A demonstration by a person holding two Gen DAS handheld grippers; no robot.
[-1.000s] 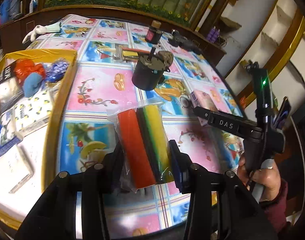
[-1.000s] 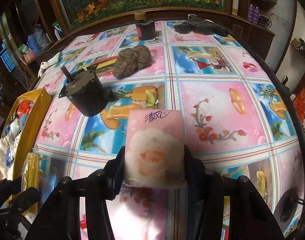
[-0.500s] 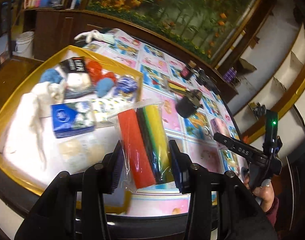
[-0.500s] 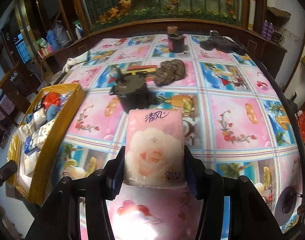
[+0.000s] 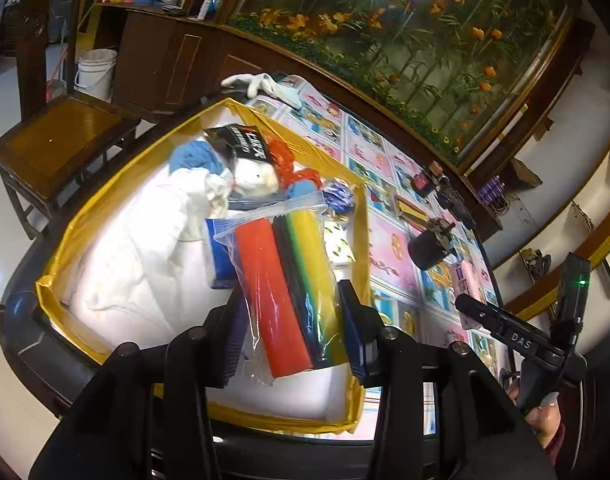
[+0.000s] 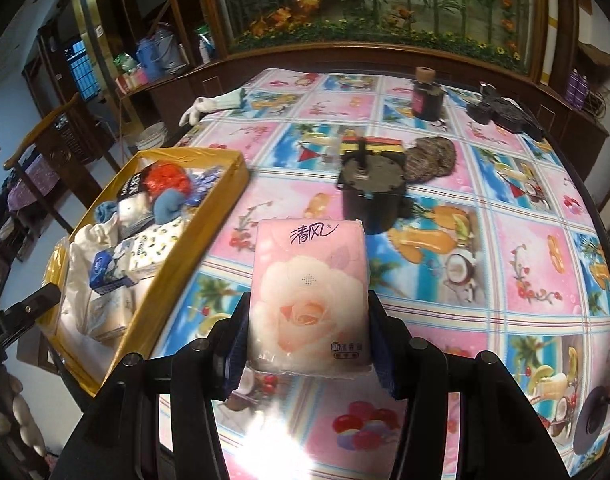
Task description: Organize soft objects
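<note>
Left wrist view: bagged sponges [image 5: 289, 284] clamped in the left gripper [image 5: 293, 332], hanging over the yellow tray [image 5: 361, 248].
Best lowered onto the bare white lining at 6 o'clock of the blue pack [image 5: 221, 252], clear of the rim, before the jaws part. Right gripper [image 6: 309, 336] grasps the pink tissue pack [image 6: 309, 292] above the tablecloth [image 6: 505, 240], tray at its 9 o'clock; it should wait its turn.
</note>
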